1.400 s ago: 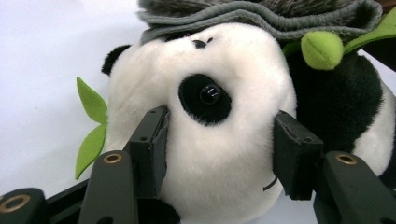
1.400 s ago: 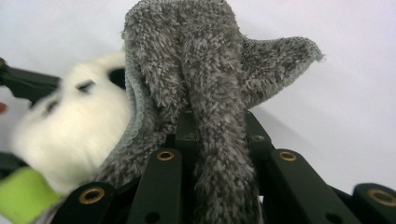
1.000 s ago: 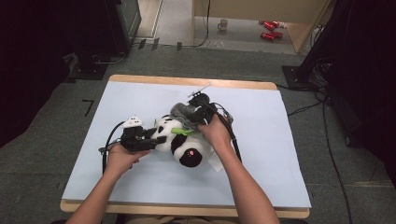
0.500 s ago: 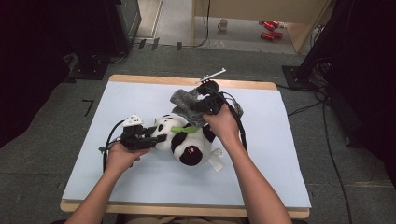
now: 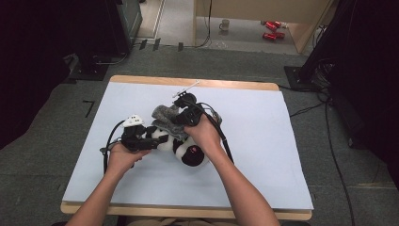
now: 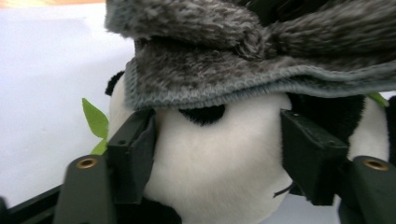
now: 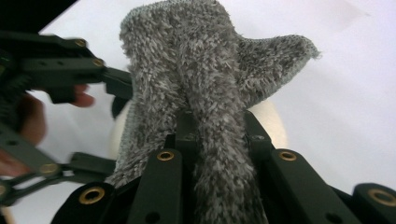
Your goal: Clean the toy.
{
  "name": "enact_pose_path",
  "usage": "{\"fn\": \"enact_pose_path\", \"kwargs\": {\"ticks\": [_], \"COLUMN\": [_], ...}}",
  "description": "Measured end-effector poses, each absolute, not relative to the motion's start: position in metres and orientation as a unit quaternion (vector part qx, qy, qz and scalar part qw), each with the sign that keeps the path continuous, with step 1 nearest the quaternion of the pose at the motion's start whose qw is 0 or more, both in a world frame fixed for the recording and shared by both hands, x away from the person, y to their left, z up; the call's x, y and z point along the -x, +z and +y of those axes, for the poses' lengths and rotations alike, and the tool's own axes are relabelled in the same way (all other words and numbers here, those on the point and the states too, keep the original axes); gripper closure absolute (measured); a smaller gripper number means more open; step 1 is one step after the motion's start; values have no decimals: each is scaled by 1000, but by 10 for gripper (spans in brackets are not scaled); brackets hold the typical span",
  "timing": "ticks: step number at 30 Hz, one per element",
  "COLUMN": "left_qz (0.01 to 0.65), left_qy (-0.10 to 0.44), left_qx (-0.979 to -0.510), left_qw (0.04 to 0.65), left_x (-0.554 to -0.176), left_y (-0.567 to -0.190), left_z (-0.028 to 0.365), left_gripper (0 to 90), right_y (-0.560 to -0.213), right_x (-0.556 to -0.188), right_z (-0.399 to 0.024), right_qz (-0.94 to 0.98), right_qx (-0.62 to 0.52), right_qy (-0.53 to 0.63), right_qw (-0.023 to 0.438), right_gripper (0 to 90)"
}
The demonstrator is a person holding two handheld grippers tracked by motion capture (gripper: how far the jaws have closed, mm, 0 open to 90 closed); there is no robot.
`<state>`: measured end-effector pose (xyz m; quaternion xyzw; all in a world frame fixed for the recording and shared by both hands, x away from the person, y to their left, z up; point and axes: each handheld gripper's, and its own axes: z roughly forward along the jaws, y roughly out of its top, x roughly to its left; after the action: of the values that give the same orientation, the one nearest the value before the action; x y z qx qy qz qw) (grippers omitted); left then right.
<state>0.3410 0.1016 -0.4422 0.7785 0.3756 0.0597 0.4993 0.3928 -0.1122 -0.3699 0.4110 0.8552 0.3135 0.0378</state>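
table (image 5: 282,155), pale blue top, wood edge | panda plush (image 5: 181,143) lies mid-table, white head (image 6: 219,158) squeezed between left gripper (image 6: 217,154) jaws, which clamp both sides | grey fuzzy hat (image 7: 205,84) draped over panda's head, pinched in right gripper (image 7: 217,140) (jaws nearly closed on a fold) | green leaf (image 6: 95,119) beside the head

Bright table, dark surroundings, soft close-ups

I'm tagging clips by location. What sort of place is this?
Probably a lab or workshop set up for recording: a covered table on grey carpet, cables across the floor, dark equipment racks behind.
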Motion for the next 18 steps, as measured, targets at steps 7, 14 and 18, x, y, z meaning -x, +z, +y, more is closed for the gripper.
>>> {"fn": "enact_pose_path", "kwargs": {"ticks": [7, 14, 18], "left_qz": [384, 378, 370], "left_qy": [73, 71, 83], "left_qx": [-782, -776, -772], "left_qw": [486, 499, 510], "left_x": [-332, -340, -342], "left_y": [-439, -452, -455], "left_z": [117, 104, 99], "left_gripper": [307, 194, 146], "right_y": [-376, -382, -384], "right_x": [-403, -408, -411], "right_z": [-129, -143, -151], "right_qz": [843, 829, 823], "right_qx": [-435, -456, -468], "right_qy": [313, 322, 320], "right_qw": [50, 32, 37], "right_gripper": [747, 746, 745]}}
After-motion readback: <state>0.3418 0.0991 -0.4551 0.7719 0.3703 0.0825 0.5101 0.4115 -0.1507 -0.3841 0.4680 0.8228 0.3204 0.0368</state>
